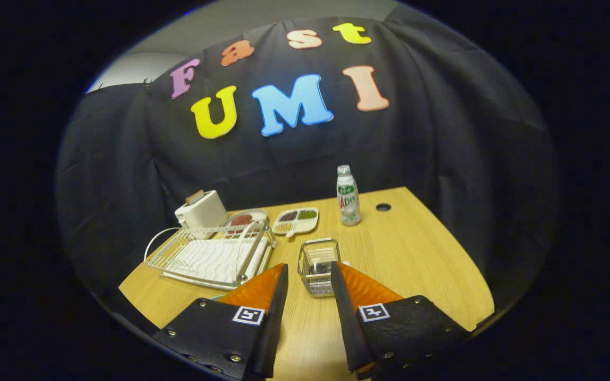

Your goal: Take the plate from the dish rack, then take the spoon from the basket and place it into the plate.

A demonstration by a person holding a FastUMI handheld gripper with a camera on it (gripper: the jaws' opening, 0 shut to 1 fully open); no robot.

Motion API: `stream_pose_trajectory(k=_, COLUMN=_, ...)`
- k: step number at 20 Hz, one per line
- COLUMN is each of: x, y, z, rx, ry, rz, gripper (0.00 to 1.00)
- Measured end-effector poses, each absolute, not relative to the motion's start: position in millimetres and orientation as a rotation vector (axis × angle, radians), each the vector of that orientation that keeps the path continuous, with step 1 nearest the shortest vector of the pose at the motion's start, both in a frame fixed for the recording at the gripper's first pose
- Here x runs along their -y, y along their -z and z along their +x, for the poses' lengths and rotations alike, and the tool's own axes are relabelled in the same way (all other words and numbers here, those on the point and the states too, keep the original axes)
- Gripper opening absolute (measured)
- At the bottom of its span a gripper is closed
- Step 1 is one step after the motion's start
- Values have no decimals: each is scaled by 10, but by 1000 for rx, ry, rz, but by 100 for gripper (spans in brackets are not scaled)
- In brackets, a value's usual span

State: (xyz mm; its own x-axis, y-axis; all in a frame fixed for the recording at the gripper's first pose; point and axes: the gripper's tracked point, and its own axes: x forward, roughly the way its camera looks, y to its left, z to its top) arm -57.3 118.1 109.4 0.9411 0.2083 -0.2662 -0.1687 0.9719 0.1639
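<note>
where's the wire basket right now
In the gripper view the wire basket stands on the wooden table, just ahead of the open gripper, right of the dish rack and nearer than the bottle.

The claw (308, 271) hangs tilted downward, its two fingers (278, 288) spread well apart and gripping nothing.

Your scene runs light wood, white and silvery wire against black cloth.

You have a pale wood-grain table (416, 248), a white wire dish rack (211, 255) over a white ribbed tray, a silvery mesh basket (318, 265) with something dark inside, a white toaster (202, 210), a white divided dish (296, 220) holding green, brown and tan fillings, and a whitish bottle (348, 196) with a green-and-red label. Your gripper (308, 276), spread with nothing held, carries black-and-white square markers.
</note>
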Motion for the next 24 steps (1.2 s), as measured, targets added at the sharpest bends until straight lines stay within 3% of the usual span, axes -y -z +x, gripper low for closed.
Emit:
stream_pose_trajectory(k=4, x=-1008, y=-1543, z=-413, rx=-69, ry=-171, rz=39, gripper=50)
stream_pose_trajectory(k=10, x=-927, y=-1564, z=-208, rx=54, ry=-132, rz=-5, gripper=50)
stream_pose_trajectory(k=24, x=-945, y=-522, z=349, rx=-12, ry=-134, rz=55, gripper=50)
